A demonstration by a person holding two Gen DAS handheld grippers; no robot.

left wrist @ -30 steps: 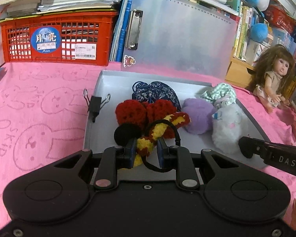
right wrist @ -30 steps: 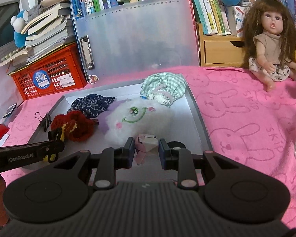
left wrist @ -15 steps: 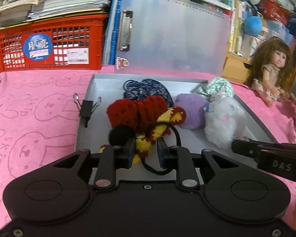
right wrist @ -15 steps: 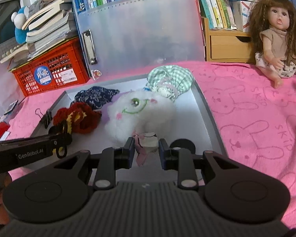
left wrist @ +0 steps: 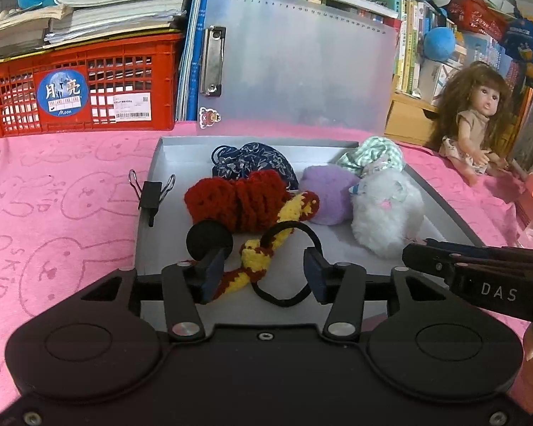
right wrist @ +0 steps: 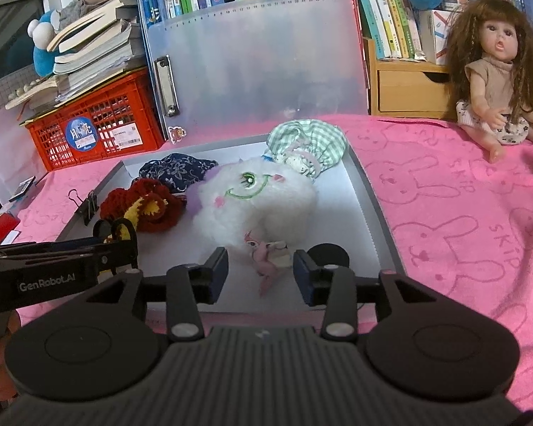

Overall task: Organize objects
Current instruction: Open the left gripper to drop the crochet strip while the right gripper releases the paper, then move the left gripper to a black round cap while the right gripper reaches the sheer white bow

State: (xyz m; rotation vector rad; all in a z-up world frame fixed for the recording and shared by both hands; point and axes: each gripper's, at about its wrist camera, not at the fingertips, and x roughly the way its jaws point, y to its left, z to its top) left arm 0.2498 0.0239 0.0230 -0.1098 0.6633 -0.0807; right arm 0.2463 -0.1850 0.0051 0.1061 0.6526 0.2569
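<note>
A grey tray (left wrist: pixel 149 220) on the pink cloth holds a red crochet piece (left wrist: pixel 238 197) with a yellow-and-red band (left wrist: pixel 266 252) and black elastic loop (left wrist: pixel 284 298), a blue floral pouch (left wrist: pixel 256 161), a purple plush (left wrist: pixel 328 193), a white fluffy plush (left wrist: pixel 387 209) and a green checked pouch (left wrist: pixel 373 152). My left gripper (left wrist: pixel 264 275) is open, its jaws either side of the band and loop. My right gripper (right wrist: pixel 261 273) is open around a small pink tag (right wrist: pixel 266 261) below the white plush (right wrist: pixel 256 198) in the tray (right wrist: pixel 369 206).
A black binder clip (left wrist: pixel 151 195) is on the tray's left rim. Behind stand a translucent clipboard (left wrist: pixel 302 64), a red crate (left wrist: pixel 81 85) with books, and bookshelves. A doll (left wrist: pixel 476 120) sits on the cloth at right. The right gripper's side (left wrist: pixel 479 280) crosses the left view.
Both grippers have opened: the left let go of the yellow-and-red band and loop, the right let go of the pink tag. Both items now lie in the tray.
</note>
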